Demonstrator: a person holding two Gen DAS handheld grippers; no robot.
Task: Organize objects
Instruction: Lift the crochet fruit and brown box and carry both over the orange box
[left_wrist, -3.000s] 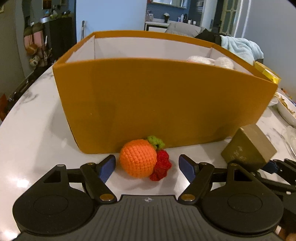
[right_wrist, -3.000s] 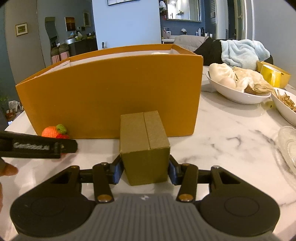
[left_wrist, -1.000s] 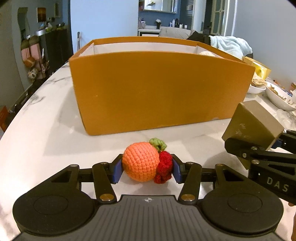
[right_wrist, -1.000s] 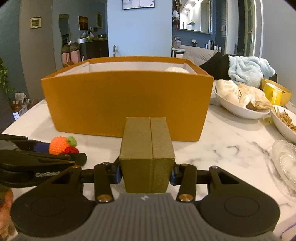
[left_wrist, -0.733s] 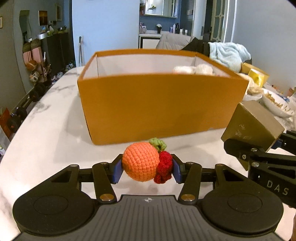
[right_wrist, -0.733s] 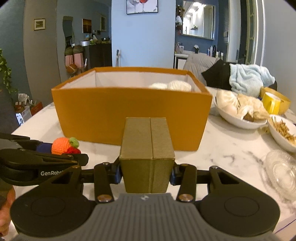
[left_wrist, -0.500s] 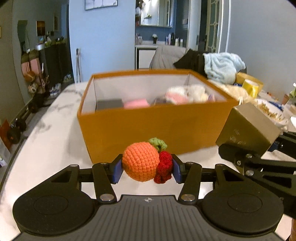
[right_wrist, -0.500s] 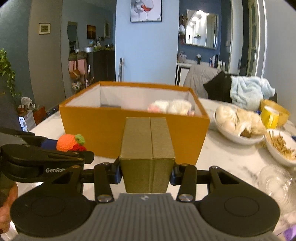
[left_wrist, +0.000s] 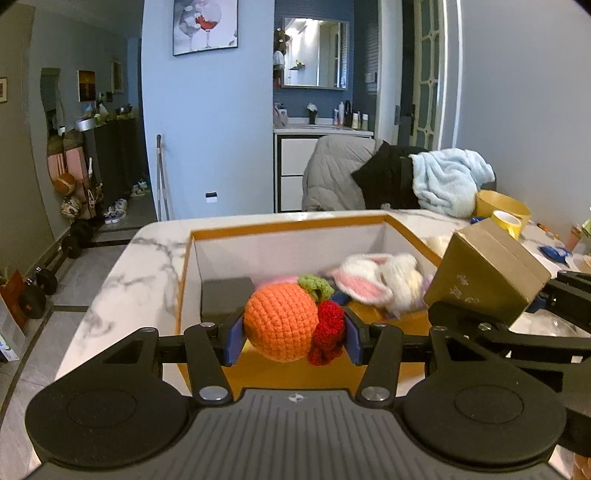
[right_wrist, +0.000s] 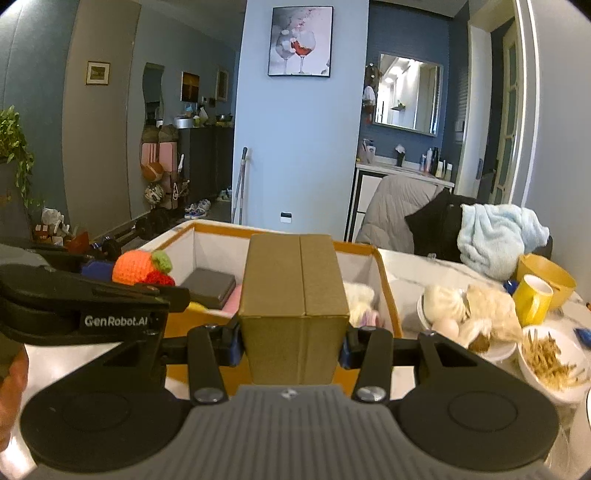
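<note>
My left gripper is shut on a crocheted orange fruit toy with a green leaf and red berries, held in the air over the near wall of the open orange box. My right gripper is shut on a small gold cardboard box, also lifted in front of the orange box. The gold box shows at the right of the left wrist view, and the orange toy at the left of the right wrist view. Inside the orange box lie a grey block and a white-pink plush.
The white marble table carries a bowl of buns, a bowl of fries, a yellow mug and a yellow bowl at the right. A chair with clothes stands behind. A hand shows at the left edge.
Both grippers have risen with their loads, from table level to above the orange box's near rim, so the box's inside has come into view. Both grips are unchanged.
</note>
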